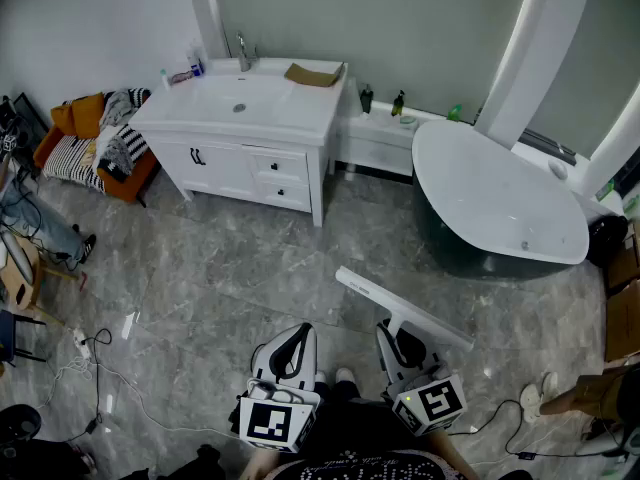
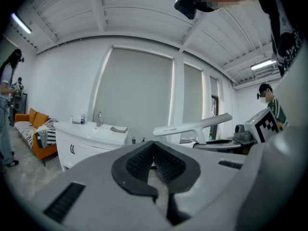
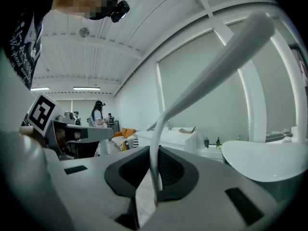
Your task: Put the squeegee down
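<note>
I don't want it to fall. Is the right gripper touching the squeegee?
Touching. The right gripper view shows the right gripper pinching the squeegee between its jaws.

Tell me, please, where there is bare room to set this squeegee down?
The grey floor between the vanity and the bathtub looks bare and roomy enough for the squeegee; so does the vanity's front counter strip. Crowded: the counter's back edge with bottles and a tan cloth, the ledge with bottles, and the cabled floor at lower left.
</note>
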A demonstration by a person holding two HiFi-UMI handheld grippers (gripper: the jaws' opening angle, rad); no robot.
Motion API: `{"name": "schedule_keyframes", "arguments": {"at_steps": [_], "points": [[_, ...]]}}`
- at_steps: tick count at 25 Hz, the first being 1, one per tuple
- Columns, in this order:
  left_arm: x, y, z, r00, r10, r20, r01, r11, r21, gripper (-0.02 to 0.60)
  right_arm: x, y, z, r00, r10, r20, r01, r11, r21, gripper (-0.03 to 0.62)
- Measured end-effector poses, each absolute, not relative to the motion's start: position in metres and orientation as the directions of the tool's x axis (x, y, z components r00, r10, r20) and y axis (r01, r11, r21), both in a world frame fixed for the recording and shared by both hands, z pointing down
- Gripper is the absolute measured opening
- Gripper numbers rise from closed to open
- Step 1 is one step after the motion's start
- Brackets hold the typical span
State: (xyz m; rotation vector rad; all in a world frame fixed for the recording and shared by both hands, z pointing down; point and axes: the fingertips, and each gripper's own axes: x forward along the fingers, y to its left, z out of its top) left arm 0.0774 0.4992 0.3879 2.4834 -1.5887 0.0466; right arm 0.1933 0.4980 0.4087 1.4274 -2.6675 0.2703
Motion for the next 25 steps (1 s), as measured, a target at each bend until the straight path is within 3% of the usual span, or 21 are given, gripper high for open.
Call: {"name": "schedule_keyframes", "arguments": {"at_steps": [25], "points": [[0.096, 0.542, 0.397, 0.398, -0.91, 0.116, -0.911, -0.377, 0.17, 0.005, 0.21, 0.534, 0.417, -0.61, -0.776, 0.163, -0.792, 0.587, -0.17, 0.052]]}}
